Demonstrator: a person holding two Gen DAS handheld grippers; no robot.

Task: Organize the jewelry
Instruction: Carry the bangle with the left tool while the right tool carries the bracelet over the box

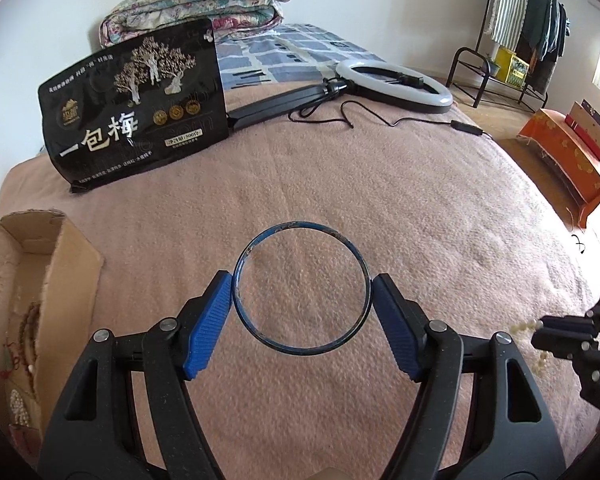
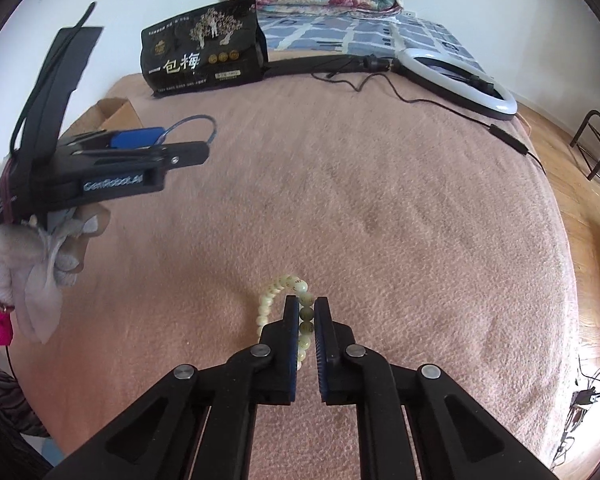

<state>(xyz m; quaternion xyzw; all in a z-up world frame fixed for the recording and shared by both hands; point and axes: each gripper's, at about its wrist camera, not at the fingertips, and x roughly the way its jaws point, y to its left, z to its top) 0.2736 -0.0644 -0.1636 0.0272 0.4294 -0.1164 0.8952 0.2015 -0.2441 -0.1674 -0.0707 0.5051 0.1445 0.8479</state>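
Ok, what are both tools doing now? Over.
Left tool shut on blue bangle. Right tool shut on bead bracelet. Both above the pink blanket. Nothing in the way.

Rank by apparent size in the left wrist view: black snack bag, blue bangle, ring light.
1. black snack bag
2. blue bangle, though nearness to the camera inflates it
3. ring light, farther away

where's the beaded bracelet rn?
Right wrist view, bottom centre: the beaded bracelet is clamped in the right gripper above the pink blanket, right of the left gripper, which holds the blue bangle.
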